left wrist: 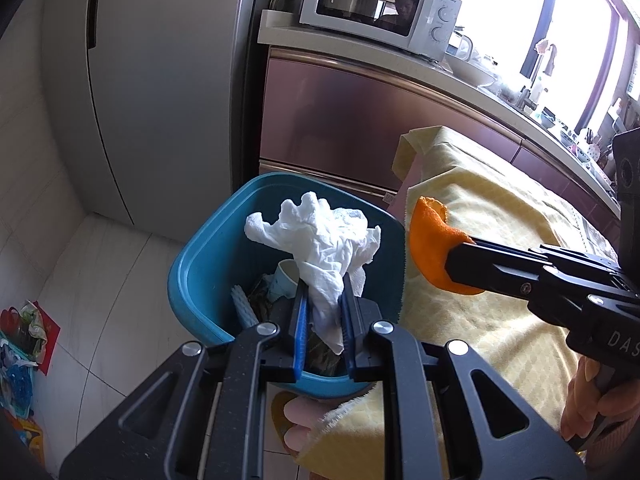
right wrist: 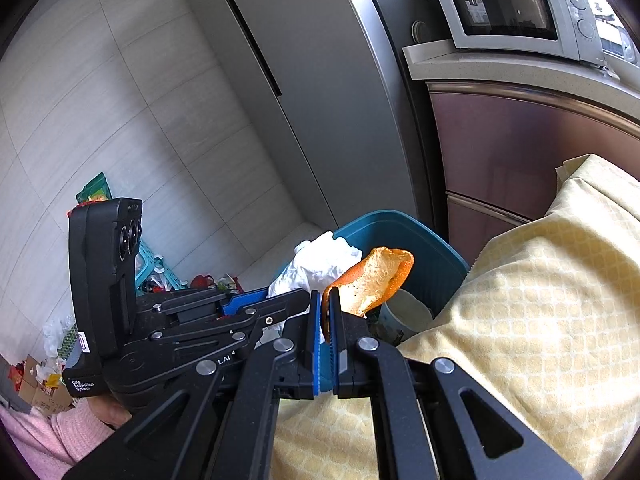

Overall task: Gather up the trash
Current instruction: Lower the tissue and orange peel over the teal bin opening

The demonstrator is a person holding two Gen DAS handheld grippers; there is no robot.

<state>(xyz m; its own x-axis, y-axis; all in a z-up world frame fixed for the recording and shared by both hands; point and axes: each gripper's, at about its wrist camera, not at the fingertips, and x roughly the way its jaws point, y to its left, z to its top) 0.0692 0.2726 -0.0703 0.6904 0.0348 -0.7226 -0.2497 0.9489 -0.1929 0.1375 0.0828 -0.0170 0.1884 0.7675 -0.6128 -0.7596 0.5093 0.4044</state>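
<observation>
My left gripper (left wrist: 323,284) is shut on a crumpled white tissue (left wrist: 320,236) and holds it over the open blue bin (left wrist: 192,276). The bin holds a paper cup (left wrist: 286,278) and other scraps. My right gripper (right wrist: 325,300) is shut on a curled orange peel (right wrist: 376,276), held just above the bin's rim (right wrist: 436,248) beside the table edge. In the left wrist view the right gripper (left wrist: 450,258) comes in from the right with the peel (left wrist: 430,240). In the right wrist view the left gripper (right wrist: 276,296) holds the tissue (right wrist: 320,260) to the left.
A table with a yellow checked cloth (left wrist: 492,216) stands right of the bin. A grey fridge (left wrist: 160,80), a brown cabinet (left wrist: 340,120) with a white microwave (left wrist: 380,4) stand behind. Clutter and a teal basket (right wrist: 150,268) lie on the tiled floor at left.
</observation>
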